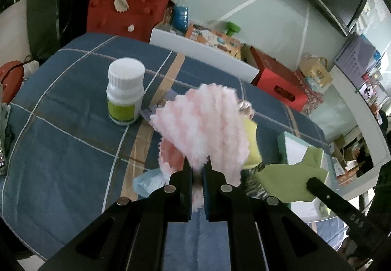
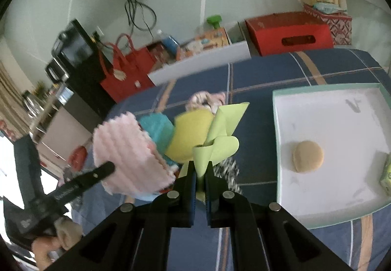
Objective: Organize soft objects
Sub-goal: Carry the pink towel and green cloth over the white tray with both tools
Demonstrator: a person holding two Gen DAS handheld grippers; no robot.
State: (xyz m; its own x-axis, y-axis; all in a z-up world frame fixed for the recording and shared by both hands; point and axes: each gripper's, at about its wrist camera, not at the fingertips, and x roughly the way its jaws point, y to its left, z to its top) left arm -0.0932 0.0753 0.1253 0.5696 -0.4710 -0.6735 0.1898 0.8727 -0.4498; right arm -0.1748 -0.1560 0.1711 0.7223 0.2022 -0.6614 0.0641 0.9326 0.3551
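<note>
bottle (image 1: 125,92): white, upright on the blue plaid bed (image 1: 73,124), left of the pile
left gripper (image 1: 197,168): fingers pinched on pink cloth (image 1: 202,124), lifted over the pile
pile: yellow cloth (image 2: 193,134), blue cloth (image 2: 156,129), near bed middle
right gripper (image 2: 200,168): fingers clamped on green cloth (image 2: 220,134), raised
tray (image 2: 278,148): white, right on the bed, holds a tan puff (image 2: 308,156)

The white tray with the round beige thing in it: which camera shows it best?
The right wrist view: the tray lies open, floor and rim visible. The left wrist view shows only its corner, behind the green cloth.
</note>
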